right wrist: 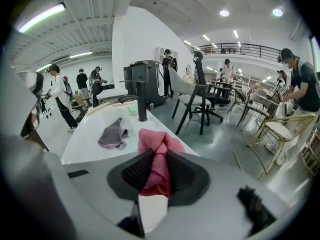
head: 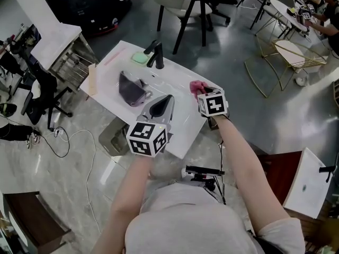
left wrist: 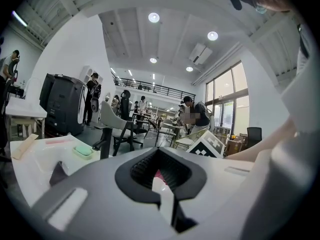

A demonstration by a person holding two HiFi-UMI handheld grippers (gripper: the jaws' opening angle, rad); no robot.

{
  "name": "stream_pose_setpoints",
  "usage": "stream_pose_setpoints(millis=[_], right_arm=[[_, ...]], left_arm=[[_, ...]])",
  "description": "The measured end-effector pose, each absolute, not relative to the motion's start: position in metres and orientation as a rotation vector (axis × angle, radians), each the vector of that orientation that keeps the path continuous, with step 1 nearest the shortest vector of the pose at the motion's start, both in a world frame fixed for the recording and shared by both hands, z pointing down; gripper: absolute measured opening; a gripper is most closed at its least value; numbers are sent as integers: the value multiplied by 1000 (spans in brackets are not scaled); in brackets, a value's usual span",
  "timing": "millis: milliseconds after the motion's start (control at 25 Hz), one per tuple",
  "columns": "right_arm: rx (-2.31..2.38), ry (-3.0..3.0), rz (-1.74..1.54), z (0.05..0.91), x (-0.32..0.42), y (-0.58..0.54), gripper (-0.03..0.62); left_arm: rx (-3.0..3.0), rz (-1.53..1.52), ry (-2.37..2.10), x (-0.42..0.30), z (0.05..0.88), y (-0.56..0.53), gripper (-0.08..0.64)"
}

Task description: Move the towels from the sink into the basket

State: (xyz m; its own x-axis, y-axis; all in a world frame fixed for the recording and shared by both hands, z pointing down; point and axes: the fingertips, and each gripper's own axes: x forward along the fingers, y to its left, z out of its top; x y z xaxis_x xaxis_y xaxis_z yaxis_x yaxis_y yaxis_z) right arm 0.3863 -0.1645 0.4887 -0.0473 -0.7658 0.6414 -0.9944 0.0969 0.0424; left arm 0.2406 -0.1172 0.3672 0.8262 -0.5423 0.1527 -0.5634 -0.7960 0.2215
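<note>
Two towels in play. The pink towel (right wrist: 155, 141) is pinched in the right gripper (right wrist: 157, 159): fingers closed on a bunched fold, with the rest of the cloth poking out past the tips. In the head view it sits right of the faucet (head: 157, 54) and nearer the person, at the right edge of the white tabletop (head: 175, 126). Can't tell whether its lower end touches the surface.

The grey towel (head: 131, 89) lies crumpled in the shallow sink, left of the faucet and nearer the person, with one corner just beside the drain. Neither gripper is touching it.

The left gripper (left wrist: 159, 171) is on the person's side of the faucet, over the near part of the tabletop and pointing roughly level toward the faucet. Its fingers are a narrow slit apart with nothing between them; tabletop and a bit of pink show through the gap. The grey towel lies between this gripper and the faucet, a little to the left.

Other items:
- A green block (head: 139, 57) sits just left of the faucet base.
- A pale strip (head: 92, 79) lies along the tabletop edge, well left of the faucet.
</note>
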Motion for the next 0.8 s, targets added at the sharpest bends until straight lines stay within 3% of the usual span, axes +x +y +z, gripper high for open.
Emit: stream_pose_setpoints(millis=[800], right_arm=[[1856,-1963,432,416,344,-141,97]], left_arm=[[2799,52,-828,204,340,-110,3]])
